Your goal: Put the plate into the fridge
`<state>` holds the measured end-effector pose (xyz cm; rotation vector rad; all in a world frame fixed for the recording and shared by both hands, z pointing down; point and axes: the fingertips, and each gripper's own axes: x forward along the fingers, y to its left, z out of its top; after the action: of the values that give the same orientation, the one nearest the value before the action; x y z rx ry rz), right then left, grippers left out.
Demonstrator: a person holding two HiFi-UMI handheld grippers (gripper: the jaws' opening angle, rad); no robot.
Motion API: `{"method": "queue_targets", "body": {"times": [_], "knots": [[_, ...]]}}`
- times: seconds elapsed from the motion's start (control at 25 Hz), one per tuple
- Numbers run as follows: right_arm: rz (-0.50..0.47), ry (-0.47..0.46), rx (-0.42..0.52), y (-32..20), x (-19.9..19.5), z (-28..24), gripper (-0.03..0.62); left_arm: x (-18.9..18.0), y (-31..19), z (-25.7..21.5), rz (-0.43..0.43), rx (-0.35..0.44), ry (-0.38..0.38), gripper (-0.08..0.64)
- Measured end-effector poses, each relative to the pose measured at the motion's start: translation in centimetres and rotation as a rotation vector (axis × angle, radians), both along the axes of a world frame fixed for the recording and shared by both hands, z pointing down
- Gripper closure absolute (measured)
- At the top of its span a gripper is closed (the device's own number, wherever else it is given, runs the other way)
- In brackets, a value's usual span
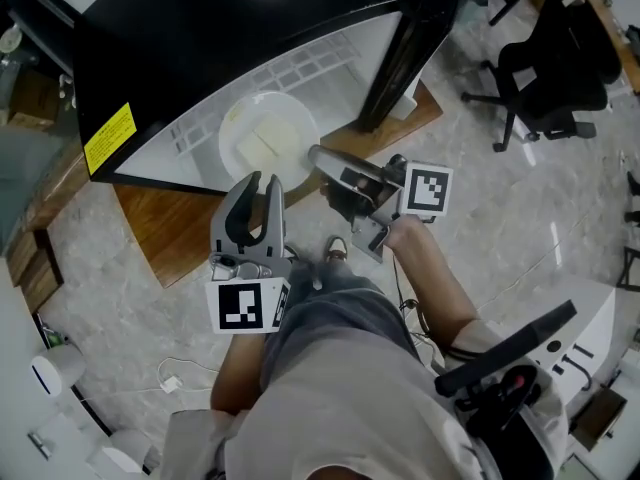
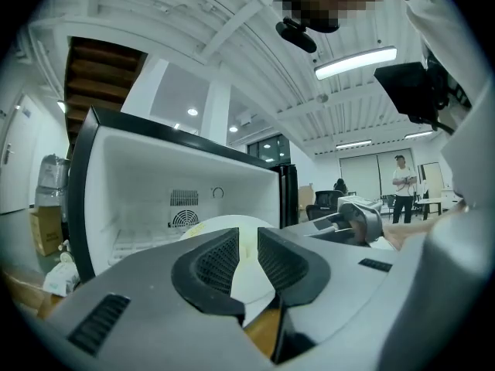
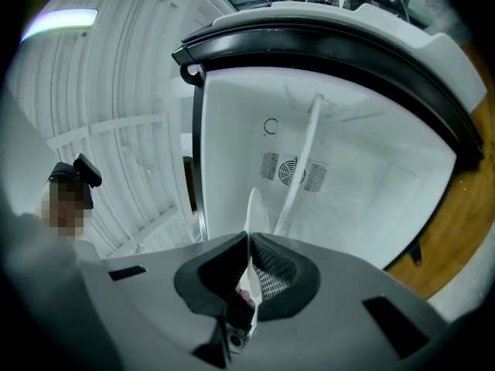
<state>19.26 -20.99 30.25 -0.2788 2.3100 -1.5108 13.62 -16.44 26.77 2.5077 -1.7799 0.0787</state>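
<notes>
A white plate [image 1: 268, 140] with a pale slab of food on it hangs at the mouth of the open fridge [image 1: 200, 48], over its white inside. My right gripper [image 1: 318, 156] is shut on the plate's right rim. In the right gripper view the plate [image 3: 252, 207] stands edge-on between the pads, with the fridge's back wall [image 3: 371, 168] behind it. My left gripper [image 1: 262, 183] sits at the plate's near edge with its jaws a little apart and nothing between them. The left gripper view shows the plate [image 2: 224, 224] beyond that gripper [image 2: 248, 242].
The fridge rests on a wooden platform [image 1: 180, 228]. Its black door [image 1: 410, 38] stands open at the right. A wire shelf [image 1: 290, 68] lines the inside. An office chair [image 1: 555, 68] stands at the far right, and a cable [image 1: 185, 373] lies on the floor.
</notes>
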Motion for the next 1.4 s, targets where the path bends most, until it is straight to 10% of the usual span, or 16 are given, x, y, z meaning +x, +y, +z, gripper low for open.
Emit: {"method": "queue_targets", "body": {"times": [0.88, 1.4], "knots": [[0.087, -0.033, -0.254, -9.2, -4.2, 3.1, 0.568, -1.2, -6.7, 5.5, 0.01, 0.011, 0.005, 0.483], [-0.008, 0.072, -0.173, -9.8, -5.5, 2.4, 0.568, -0.4, -9.0, 5.3, -0.105, -0.002, 0.187, 0.483]]}}
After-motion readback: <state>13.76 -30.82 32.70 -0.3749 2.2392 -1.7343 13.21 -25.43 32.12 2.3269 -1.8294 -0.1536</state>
